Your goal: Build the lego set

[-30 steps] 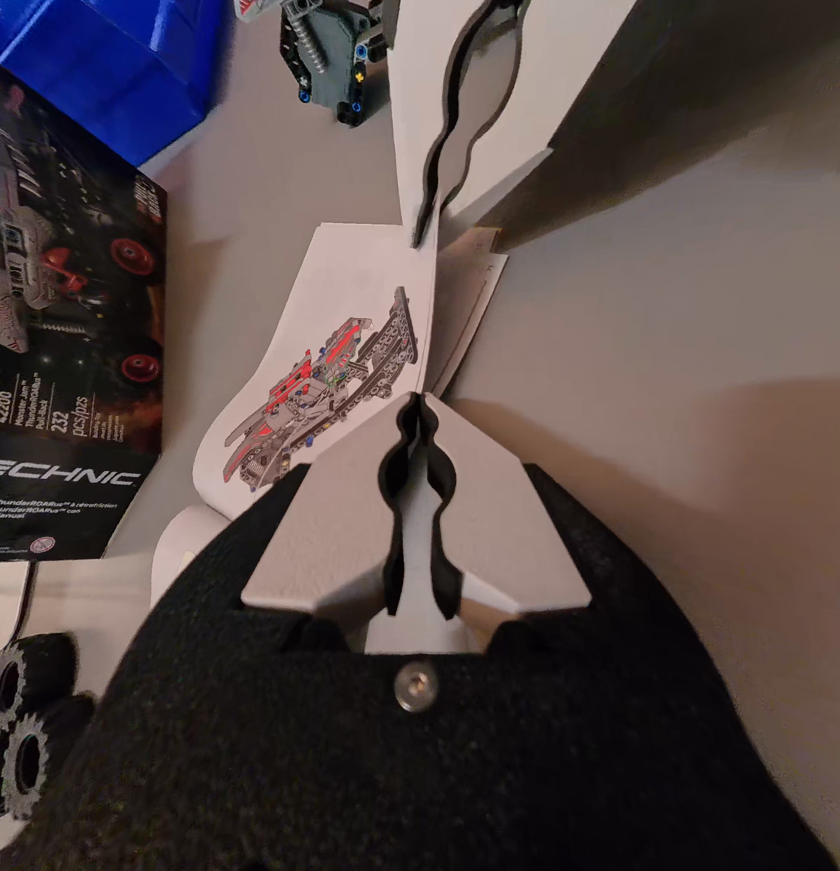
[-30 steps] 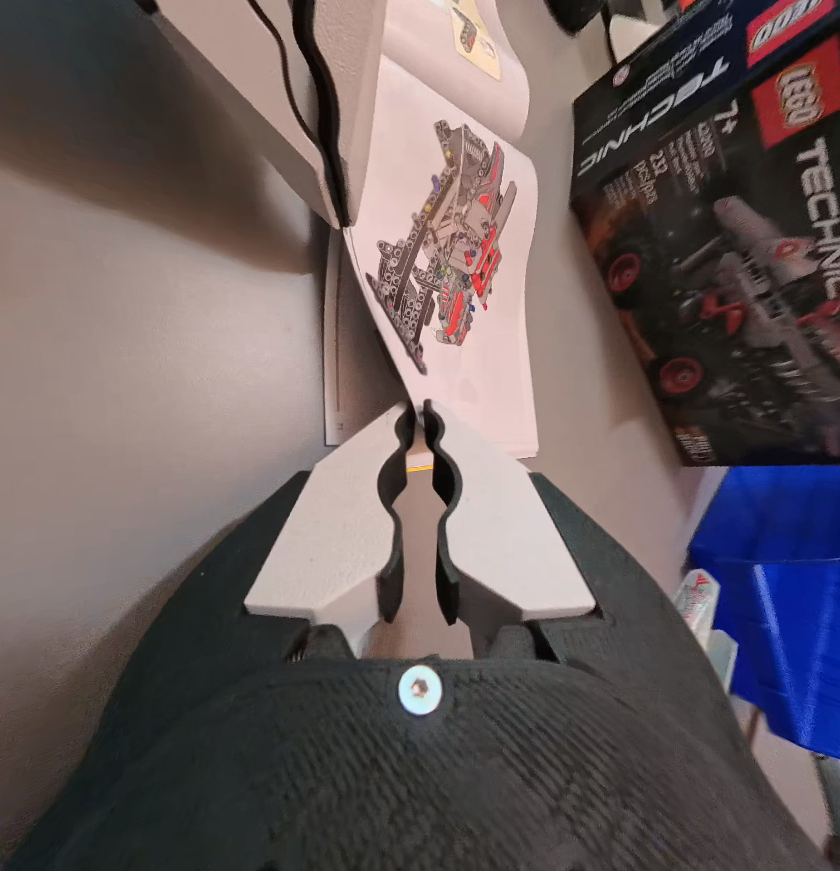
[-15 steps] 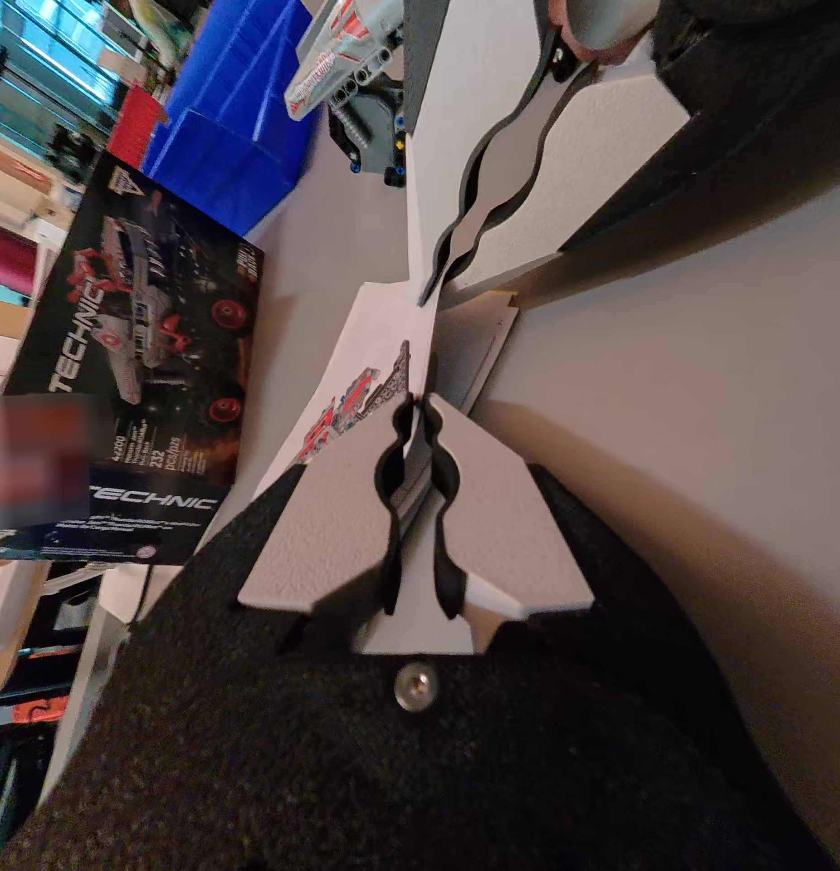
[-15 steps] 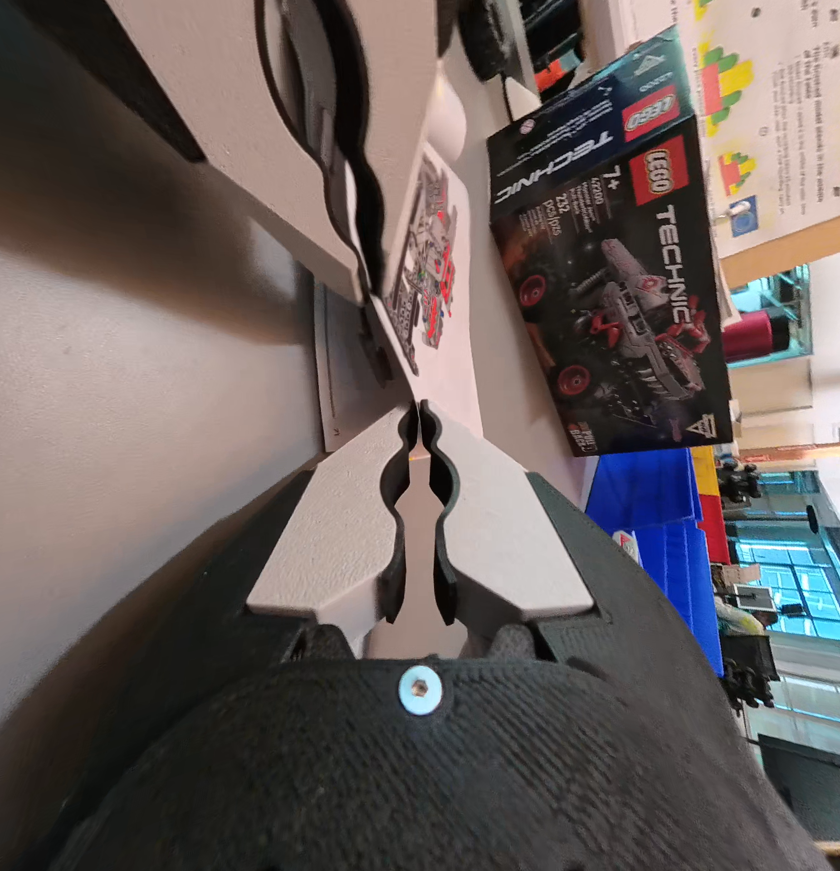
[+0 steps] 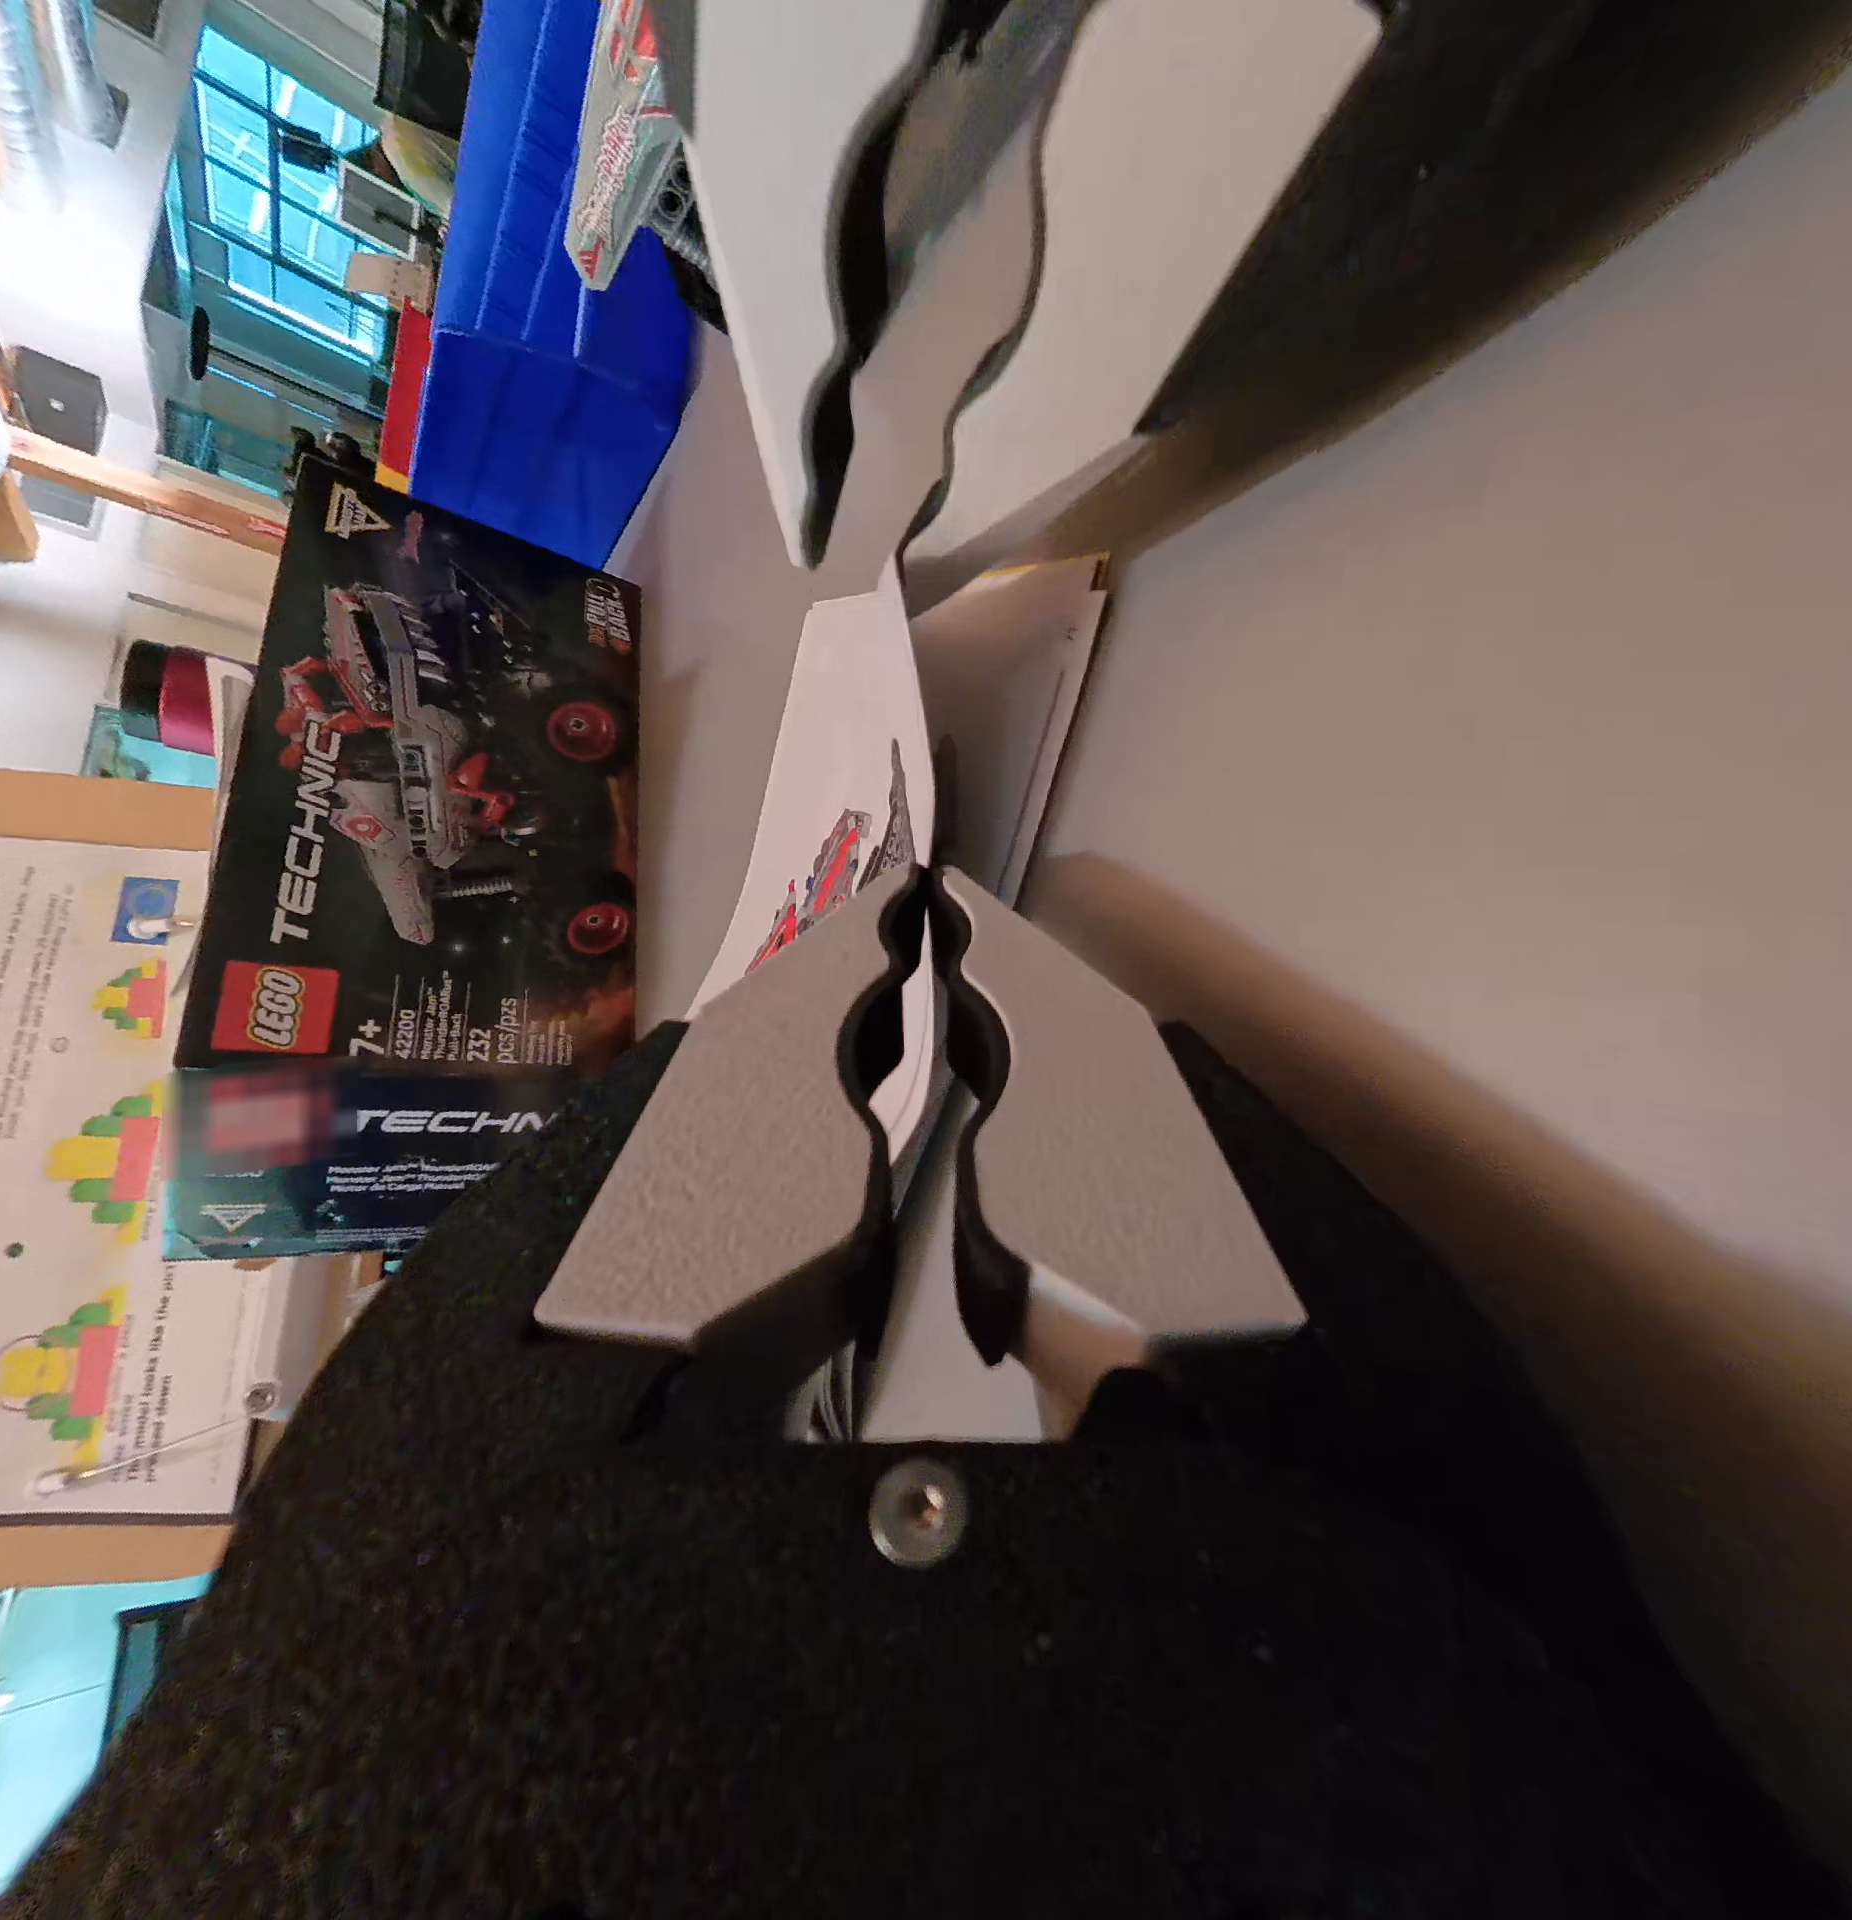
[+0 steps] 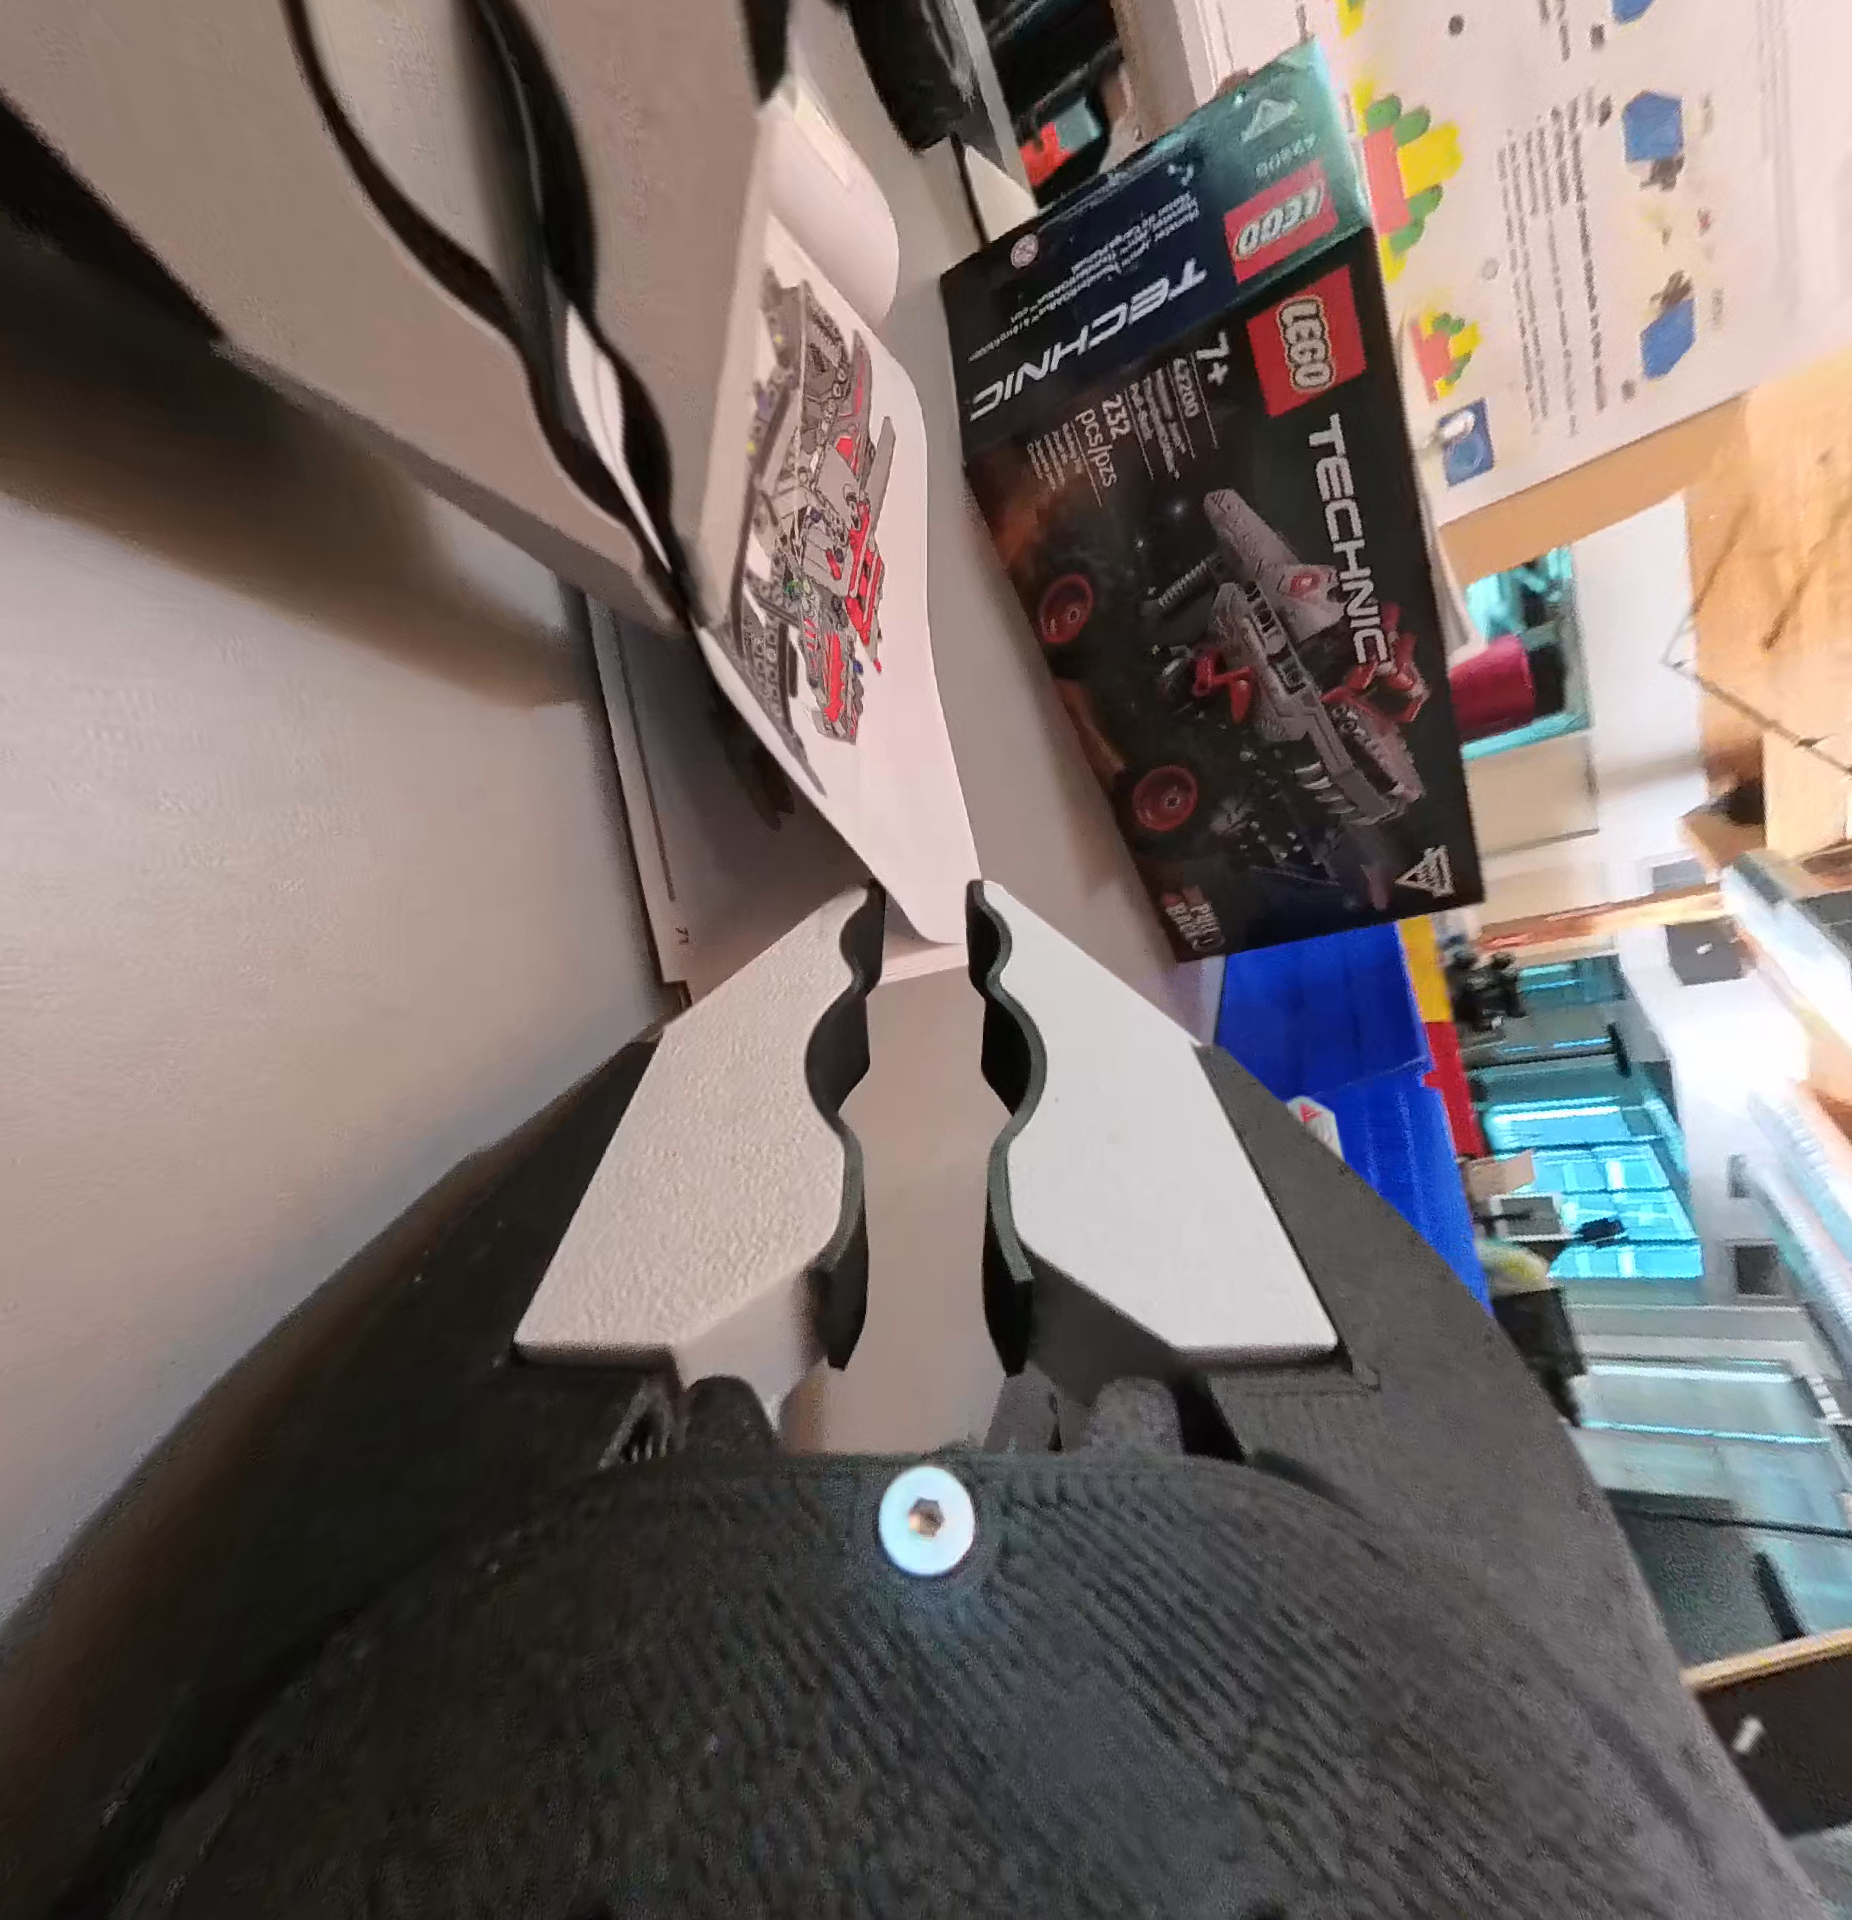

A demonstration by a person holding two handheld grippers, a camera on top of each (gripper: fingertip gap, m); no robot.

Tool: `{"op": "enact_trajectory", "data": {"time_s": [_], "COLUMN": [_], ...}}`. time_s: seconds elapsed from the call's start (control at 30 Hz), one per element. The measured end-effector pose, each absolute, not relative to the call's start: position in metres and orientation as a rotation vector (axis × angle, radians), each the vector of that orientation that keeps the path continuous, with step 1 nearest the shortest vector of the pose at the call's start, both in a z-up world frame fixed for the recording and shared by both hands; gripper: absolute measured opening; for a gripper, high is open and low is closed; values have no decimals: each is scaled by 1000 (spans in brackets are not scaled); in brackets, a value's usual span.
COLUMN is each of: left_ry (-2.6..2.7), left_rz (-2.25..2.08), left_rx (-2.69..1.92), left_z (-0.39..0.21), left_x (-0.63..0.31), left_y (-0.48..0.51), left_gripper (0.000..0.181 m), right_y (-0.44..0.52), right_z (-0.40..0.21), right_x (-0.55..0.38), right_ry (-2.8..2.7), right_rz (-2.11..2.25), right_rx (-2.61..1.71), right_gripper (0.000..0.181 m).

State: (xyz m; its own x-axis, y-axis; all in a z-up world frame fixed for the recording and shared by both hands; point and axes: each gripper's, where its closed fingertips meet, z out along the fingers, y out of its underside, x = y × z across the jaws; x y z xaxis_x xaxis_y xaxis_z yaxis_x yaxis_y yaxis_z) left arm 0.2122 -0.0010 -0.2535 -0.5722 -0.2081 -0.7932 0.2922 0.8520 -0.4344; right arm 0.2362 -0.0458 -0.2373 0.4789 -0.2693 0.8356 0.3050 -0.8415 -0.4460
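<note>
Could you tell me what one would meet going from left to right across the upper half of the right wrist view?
Left gripper → turned page of the instruction booklet → Lego set box → poster with brick pictures.

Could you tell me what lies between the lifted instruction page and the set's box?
Bare grey tabletop, in the right wrist view, separates the curled white instruction page from the dark cardboard set box.
</note>
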Motion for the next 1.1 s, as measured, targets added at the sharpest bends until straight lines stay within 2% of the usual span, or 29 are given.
{"op": "enact_trajectory", "data": {"time_s": [0.17,0.27,0.4,0.5,0.6,1.0,1.1], "left_ry": [2040,1995,1849,1693,1596,1541,1557], "left_rz": [-667,-720,-844,-1010,-1161,-1377,-1431], "left_rx": [24,-79,-278,-481,-653,-1007,-973], "left_z": [-246,-232,-192,-152,-137,-162,-160], "left_x": [217,226,236,240,241,237,236], "left_y": [2,11,37,73,108,160,149], "left_gripper": [0,0,0,0,0,0,0], "right_y": [-55,-42,-19,-21,-34,-70,-35], "right_z": [-236,-238,-255,-266,-266,-265,-236], "right_x": [232,223,215,220,231,250,243], "right_ry": [265,452,426,312,300,381,391], "right_rz": [-1194,-943,-707,-825,-970,-1107,-999], "right_rx": [-2257,-2199,-2260,-2382,-2429,-2533,-2321], "right_gripper": [6,0,0,0,0,1,7]}}
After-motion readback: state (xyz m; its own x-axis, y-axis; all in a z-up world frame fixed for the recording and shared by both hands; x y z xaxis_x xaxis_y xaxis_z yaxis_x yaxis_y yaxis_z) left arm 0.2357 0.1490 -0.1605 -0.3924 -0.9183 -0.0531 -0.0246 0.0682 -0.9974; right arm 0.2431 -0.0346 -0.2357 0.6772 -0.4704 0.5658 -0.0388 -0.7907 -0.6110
